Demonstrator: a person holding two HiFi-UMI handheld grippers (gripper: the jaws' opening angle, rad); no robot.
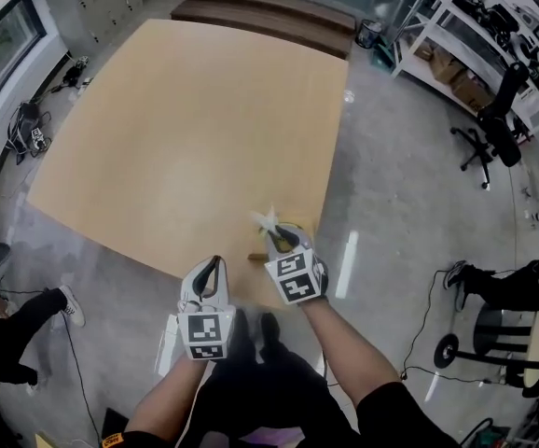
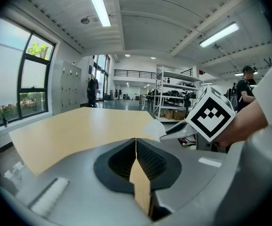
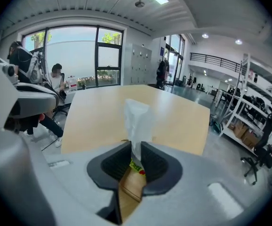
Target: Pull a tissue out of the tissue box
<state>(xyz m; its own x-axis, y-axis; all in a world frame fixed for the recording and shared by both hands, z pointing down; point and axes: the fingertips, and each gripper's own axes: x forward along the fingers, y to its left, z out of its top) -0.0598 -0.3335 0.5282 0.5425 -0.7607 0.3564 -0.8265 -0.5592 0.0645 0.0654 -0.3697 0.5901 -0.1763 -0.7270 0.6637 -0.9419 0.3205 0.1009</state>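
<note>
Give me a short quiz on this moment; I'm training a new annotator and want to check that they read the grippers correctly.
1. True or false: the right gripper is shut on the tissue.
2. The left gripper has its jaws: A) wide apart; B) together, with nothing between them; C) shut on the tissue.
3. In the head view, over which part of the table is the right gripper?
Key: 1. True. 2. B. 3. The table's near right corner.
</note>
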